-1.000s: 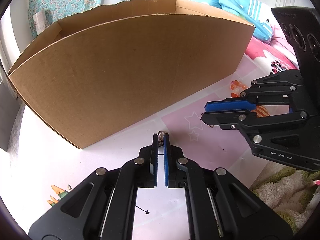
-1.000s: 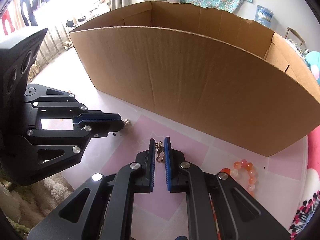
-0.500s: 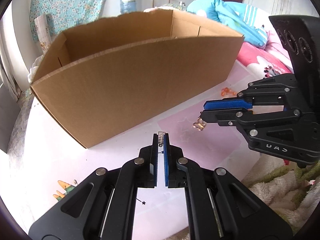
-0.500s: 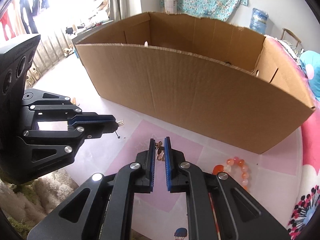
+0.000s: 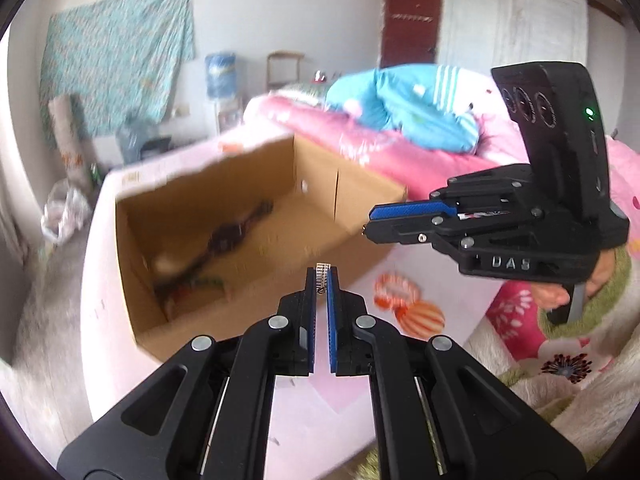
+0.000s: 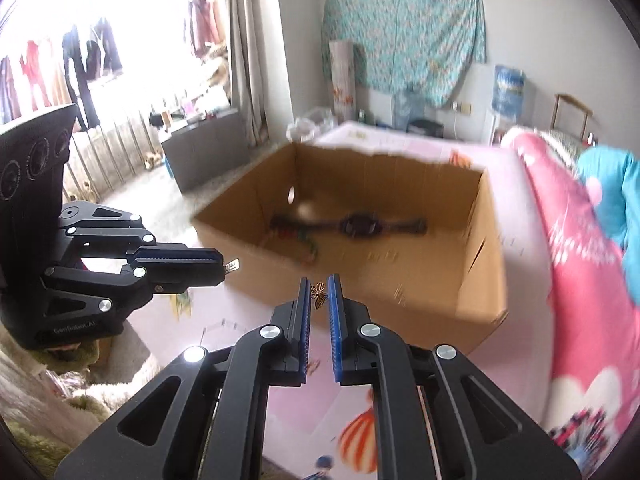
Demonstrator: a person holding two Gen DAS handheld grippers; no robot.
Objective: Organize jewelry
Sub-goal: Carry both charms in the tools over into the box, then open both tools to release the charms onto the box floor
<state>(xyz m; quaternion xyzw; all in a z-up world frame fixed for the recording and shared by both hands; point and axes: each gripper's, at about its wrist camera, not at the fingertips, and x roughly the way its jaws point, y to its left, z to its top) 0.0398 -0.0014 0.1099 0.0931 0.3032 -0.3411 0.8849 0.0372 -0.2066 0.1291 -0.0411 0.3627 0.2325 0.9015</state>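
Two hand-held tools carrying small jewelry toward an open cardboard box (image 6: 360,240). The left tool (image 5: 322,280) is clenched on a small silver ribbed piece (image 5: 322,270), which pokes up just past its blue pads; what kind of ornament it is cannot be told. The right tool (image 6: 319,294) is clenched on a small gold butterfly charm (image 6: 319,295), held near the tips of its pads. Both tools hang in the air in front of the box's near wall, side by side and apart. The box stands on a pink cartoon-print sheet (image 6: 240,320) on the bed; a dark watch (image 6: 360,226) and some coloured beads, blurred, lie on its floor. An orange bead bracelet (image 5: 394,288) rests on the sheet just outside the box's near right corner.

Judged step: delivery into the box. To do it well, each tool should be carried clear over the near rim before its pads part, and lowered toward bare cardboard near the front, away from the watch, so the light pieces neither bounce out nor tangle.
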